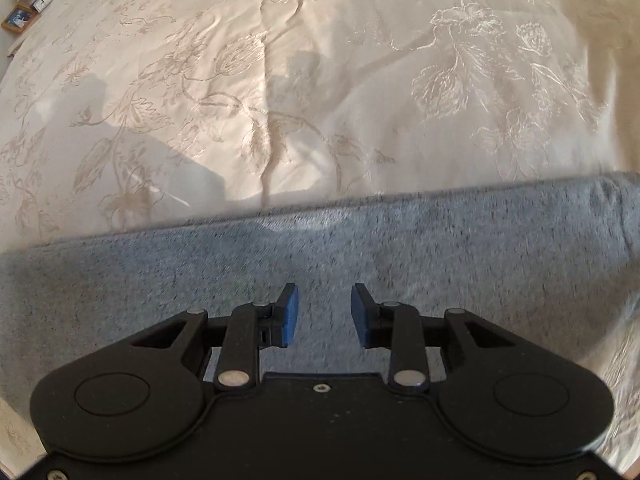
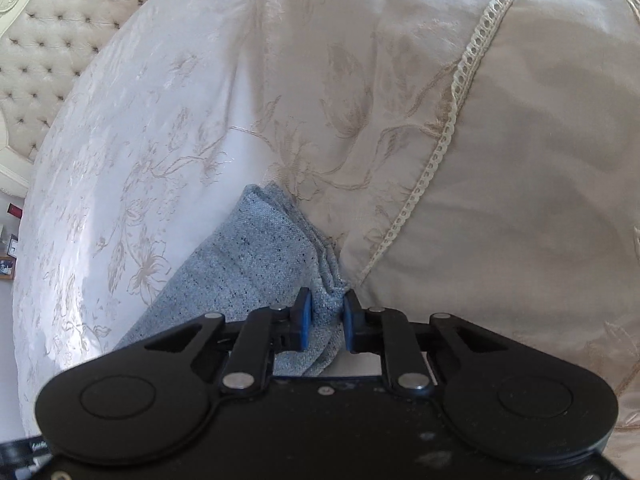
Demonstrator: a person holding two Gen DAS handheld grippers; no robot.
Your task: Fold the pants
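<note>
Heather-grey knit pants [image 1: 320, 248] lie on a bed under a cream satin bedspread with embroidered flowers [image 1: 360, 80]. In the left wrist view the pants fill the lower half, their far edge running from 9 to 3 o'clock, slightly blurred. Left tongs [image 1: 325, 316] point down over the grey fabric, blue pads apart, released, nothing between them.

Right wrist view: right tongs [image 2: 325, 320] clenched on a bunched corner of the pants [image 2: 248, 256], fabric puckered between the blue pads [image 2: 305, 320]. Rest of the garment stretches from the tongs toward 10 o'clock. A cream pillowcase with an openwork lace seam [image 2: 520, 200] lies at 1 to 3 o'clock, just beside the pinched corner. A tufted cream headboard [image 2: 52, 40] sits at 10 o'clock. A bedside lamp and a framed picture [image 1: 18, 20] show at 10 o'clock in the left view.
</note>
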